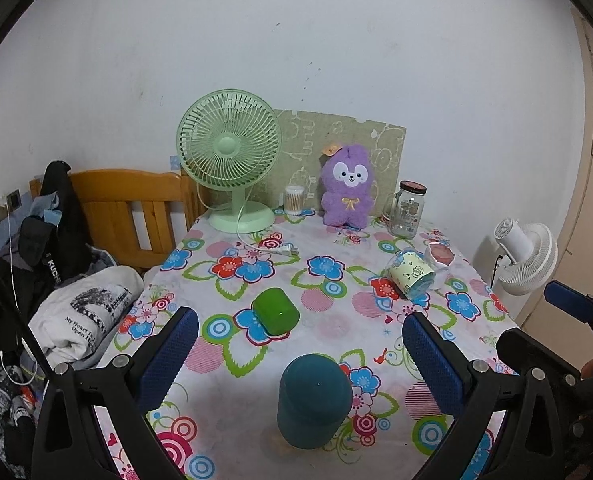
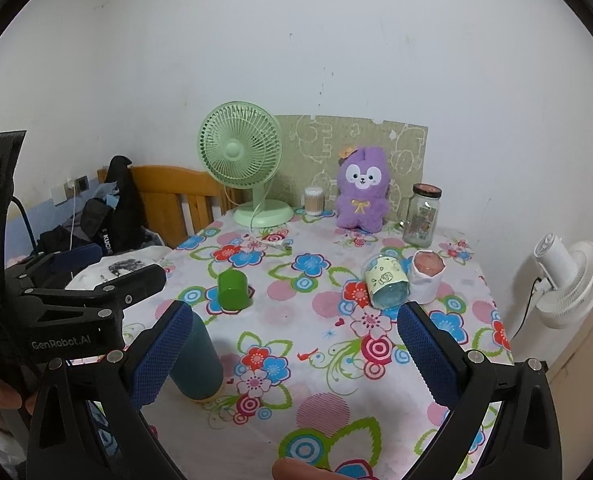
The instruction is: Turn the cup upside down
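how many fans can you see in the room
2. A green desk fan stands at the table's back left by the wall. A white fan sits off the table's right side. Others may be out of view.

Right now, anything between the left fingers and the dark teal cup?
Nothing visible. The teal cup stands mouth-down on the tablecloth, right ahead of the open left gripper; the green cup sits farther back.

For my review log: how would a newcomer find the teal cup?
Start at the green desk fan on the floral table, then come to the near edge. The teal cup stands upside down there, taller and darker than the green cup behind it.
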`<state>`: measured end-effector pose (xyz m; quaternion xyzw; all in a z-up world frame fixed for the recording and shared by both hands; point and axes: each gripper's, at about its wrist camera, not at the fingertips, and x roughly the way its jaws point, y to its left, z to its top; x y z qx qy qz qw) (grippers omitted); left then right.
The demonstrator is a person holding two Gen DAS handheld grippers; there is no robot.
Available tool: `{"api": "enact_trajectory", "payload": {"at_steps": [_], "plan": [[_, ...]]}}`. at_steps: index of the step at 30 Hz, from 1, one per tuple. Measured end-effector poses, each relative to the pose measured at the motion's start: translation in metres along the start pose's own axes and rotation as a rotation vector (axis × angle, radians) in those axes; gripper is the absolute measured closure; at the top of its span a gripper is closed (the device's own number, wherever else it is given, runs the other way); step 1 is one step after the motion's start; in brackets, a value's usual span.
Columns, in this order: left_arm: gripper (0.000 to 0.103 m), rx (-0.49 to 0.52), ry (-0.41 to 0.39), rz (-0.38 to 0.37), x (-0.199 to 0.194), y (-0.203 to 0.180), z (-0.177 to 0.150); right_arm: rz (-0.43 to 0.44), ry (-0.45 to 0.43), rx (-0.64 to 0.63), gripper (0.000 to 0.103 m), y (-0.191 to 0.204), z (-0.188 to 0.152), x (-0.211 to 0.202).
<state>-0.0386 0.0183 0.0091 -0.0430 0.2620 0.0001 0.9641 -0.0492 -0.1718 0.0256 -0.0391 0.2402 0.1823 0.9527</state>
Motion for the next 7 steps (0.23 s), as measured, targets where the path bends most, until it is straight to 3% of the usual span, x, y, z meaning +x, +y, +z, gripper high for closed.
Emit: {"api": "enact_trajectory", "payload": {"at_steps": [7], "plan": [[0.000,0.011,0.010,0.001,0.0027,-0.0013,-0.0031,0.000,0.007,-0.004,0.000,0.0019,-0.0015,0.0033]]}}
